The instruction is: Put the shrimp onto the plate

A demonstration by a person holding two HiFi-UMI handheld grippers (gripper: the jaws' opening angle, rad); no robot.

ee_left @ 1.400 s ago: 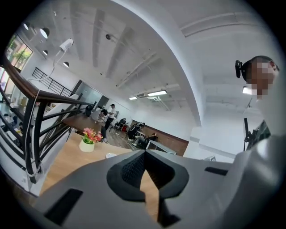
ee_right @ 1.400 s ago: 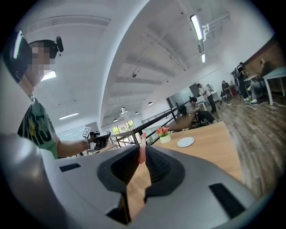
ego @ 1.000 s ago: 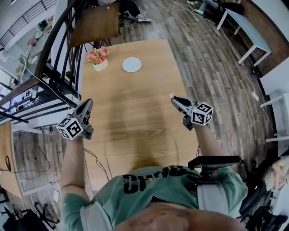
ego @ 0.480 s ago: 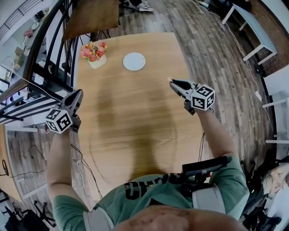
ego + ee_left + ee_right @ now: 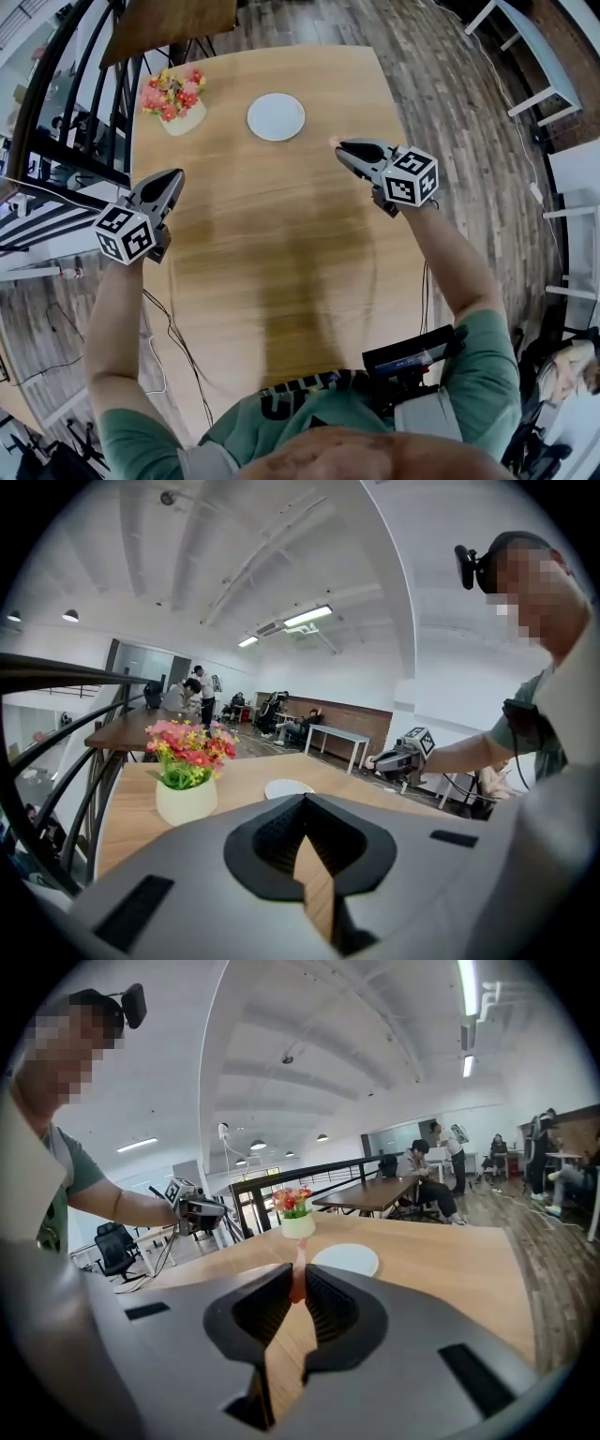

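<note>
A small pink shrimp (image 5: 334, 142) is pinched at the tips of my right gripper (image 5: 341, 147), which is shut on it above the wooden table, to the right of and a little nearer than the round white plate (image 5: 276, 116). In the right gripper view the shrimp (image 5: 298, 1277) stands upright between the jaws, with the plate (image 5: 345, 1260) just beyond it. My left gripper (image 5: 172, 180) hovers over the table's left edge, shut and holding nothing. From the left gripper view the plate (image 5: 287, 787) lies ahead.
A white pot of red and pink flowers (image 5: 172, 98) stands left of the plate near the table's (image 5: 281, 244) far corner. A black railing (image 5: 66, 122) runs along the table's left side. Other tables, benches and seated people are further off.
Both grippers have moved forward over the table toward the plate and lower. The right gripper still holds the shrimp. The left gripper has come in from beyond the table's left edge.
</note>
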